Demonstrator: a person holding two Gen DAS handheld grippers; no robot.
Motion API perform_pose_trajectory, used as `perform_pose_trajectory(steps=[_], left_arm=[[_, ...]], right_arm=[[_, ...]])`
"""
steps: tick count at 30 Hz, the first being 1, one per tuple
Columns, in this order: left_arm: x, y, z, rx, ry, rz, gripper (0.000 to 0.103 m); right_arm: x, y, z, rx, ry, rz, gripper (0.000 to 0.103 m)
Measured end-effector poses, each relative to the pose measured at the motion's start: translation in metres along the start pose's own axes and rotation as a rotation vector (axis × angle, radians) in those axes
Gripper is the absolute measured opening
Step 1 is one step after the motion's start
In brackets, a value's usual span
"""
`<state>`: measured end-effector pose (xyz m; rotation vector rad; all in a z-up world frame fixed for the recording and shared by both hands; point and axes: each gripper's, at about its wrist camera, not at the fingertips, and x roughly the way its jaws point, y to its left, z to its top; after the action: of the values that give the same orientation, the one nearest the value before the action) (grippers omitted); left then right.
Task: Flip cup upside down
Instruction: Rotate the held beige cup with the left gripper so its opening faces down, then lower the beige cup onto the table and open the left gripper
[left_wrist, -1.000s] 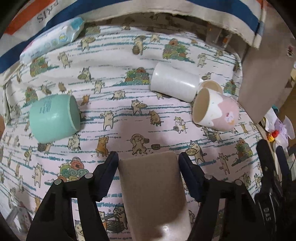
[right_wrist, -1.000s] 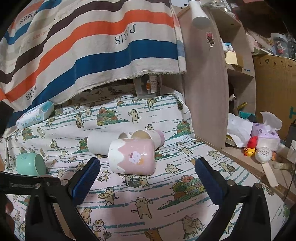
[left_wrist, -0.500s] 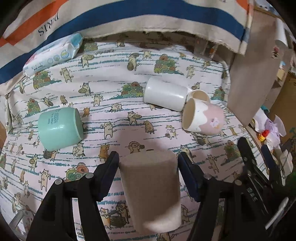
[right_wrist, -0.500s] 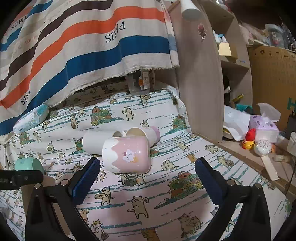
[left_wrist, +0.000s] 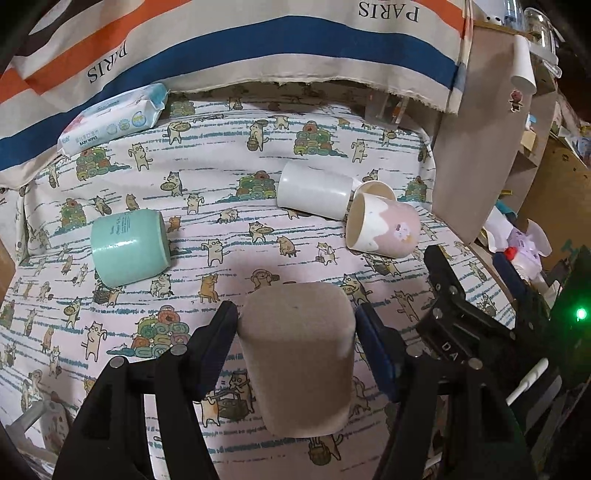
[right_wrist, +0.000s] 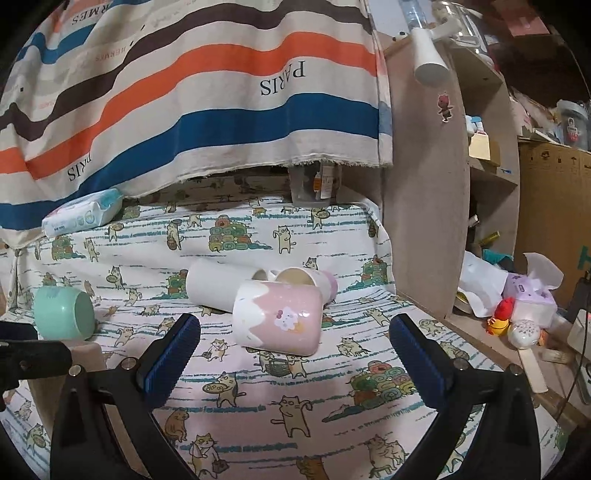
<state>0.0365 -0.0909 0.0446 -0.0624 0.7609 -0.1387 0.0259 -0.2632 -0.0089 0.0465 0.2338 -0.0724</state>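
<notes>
My left gripper (left_wrist: 295, 325) is shut on a brown cup (left_wrist: 295, 350), its closed base facing away from the camera, held over the cat-print cloth (left_wrist: 221, 177). The brown cup also shows at the left edge of the right wrist view (right_wrist: 83, 354). My right gripper (right_wrist: 295, 347) is open and empty, just in front of a pink and white cup (right_wrist: 277, 317) lying on its side. That cup also shows in the left wrist view (left_wrist: 384, 229).
A teal cup (left_wrist: 127, 245) lies on its side at left. A white cup (left_wrist: 314, 192) and another pink cup (right_wrist: 321, 282) lie behind the pink and white one. A baby wipes pack (left_wrist: 114, 118) sits far left. A wooden shelf panel (right_wrist: 424, 184) stands at right.
The left gripper has turned and drawn back with the brown cup, so the cup's base now points more upward. The right gripper has moved a little closer to the pink and white cup.
</notes>
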Motion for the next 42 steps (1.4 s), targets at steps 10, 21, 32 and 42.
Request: perform_pose_trajectory(steps=[10,21,32,42], left_arm=[[0.030,0.008,-0.020,-0.051,0.113,-0.095,0.069],[0.026,0.010,-0.018,-0.020,-0.061,-0.014,0.068],[0.051,0.020,-0.016,0.037,-0.179,0.072,0.068],[0.049,0.014,-0.023,0.083,-0.202,0.084,0.101]], right_arm=[[0.000,-0.002,0.000,0.006,0.004,-0.005,0.103],[0.001,-0.003,0.000,0.004,0.004,-0.006,0.103],[0.001,-0.003,0.000,0.003,0.003,-0.005,0.103],[0.001,-0.002,0.000,0.007,0.004,-0.004,0.103]])
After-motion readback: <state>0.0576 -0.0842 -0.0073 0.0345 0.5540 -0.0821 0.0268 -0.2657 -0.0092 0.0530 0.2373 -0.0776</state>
